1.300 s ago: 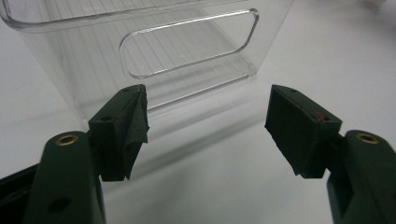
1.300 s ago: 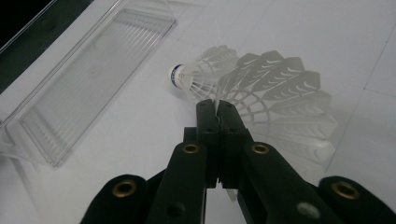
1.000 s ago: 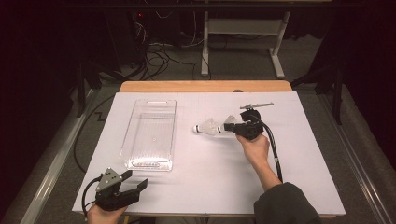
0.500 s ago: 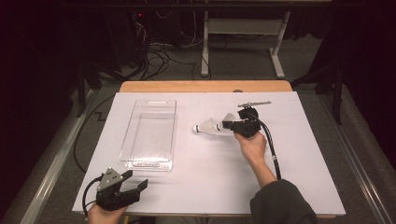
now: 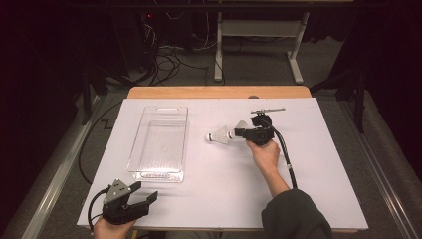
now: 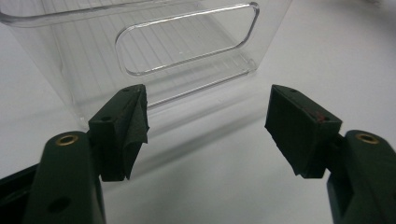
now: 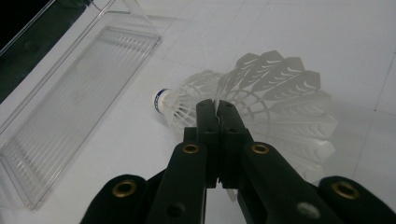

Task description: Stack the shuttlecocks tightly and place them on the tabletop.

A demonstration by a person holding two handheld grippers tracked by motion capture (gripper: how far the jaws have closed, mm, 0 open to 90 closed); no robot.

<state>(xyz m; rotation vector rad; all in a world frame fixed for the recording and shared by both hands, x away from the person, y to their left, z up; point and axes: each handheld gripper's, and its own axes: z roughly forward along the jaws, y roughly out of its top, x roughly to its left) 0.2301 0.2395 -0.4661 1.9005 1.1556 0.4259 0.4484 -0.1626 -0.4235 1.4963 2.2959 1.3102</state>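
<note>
1. The shuttlecock is white, with a skirt of ribbed, leaf-shaped plastic vanes that open like a fan and a small rounded cork ringed by a thin blue band. It lies on its side on the white sheet near the middle of the table, cork toward the tray.

2. My right tool meets the shuttlecock at the skirt end. In the right gripper view its two black jaws stand pressed together with the rim of the skirt at their tips; they seem to pinch a vane, though I cannot tell how much of it is caught.

3. The clear plastic tray lies well to the left of the shuttlecock. It is long and rectangular, with a ribbed floor, rounded corners and a slot handle cut in each short wall.

4. My left tool rests at the near left corner of the table, its jaws spread wide with nothing between them. Its pads are matt black and worn, and they face the tray's near end wall.

5. A slim metal tool lies beyond my right hand.

6. The table has a wooden top under the white sheet. Past it the room is dark, with grey carpet, loose cables and a white stand frame.
</note>
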